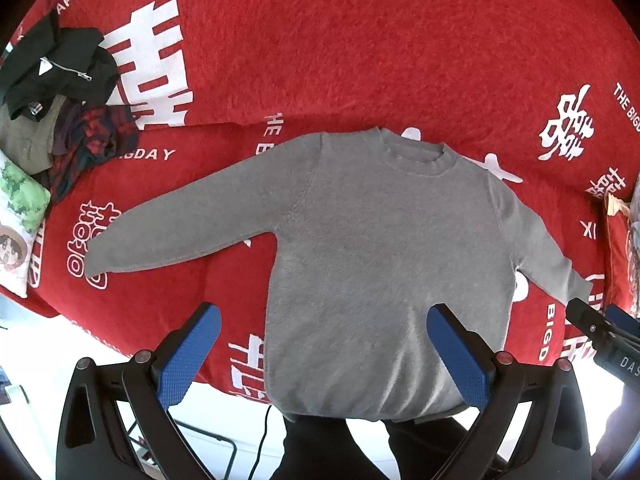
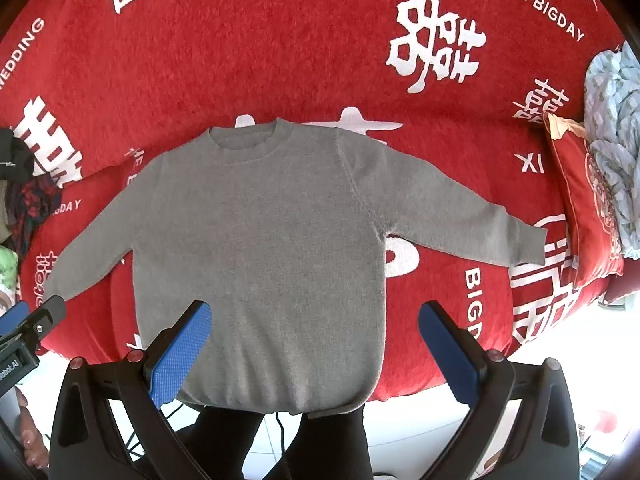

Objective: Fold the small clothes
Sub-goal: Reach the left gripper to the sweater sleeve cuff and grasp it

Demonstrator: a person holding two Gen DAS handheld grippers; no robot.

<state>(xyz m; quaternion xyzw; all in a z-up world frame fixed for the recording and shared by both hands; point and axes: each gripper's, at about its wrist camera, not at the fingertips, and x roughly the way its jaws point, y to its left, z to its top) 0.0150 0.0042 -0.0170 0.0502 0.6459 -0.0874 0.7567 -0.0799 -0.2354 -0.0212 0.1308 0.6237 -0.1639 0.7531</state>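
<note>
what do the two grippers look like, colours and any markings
Both the left gripper and the right gripper have black plastic frames with cut-out slots and round silver-red pivot bolts. Their fingers carry flat blue pads with a fine dotted texture. The right gripper's body shows partial white lettering in the left wrist view.

We look down from above the bed's near edge; both wrist views face forward, well back, sharing the gray sweater (image 1: 384,264) and red blanket (image 1: 360,60).
</note>
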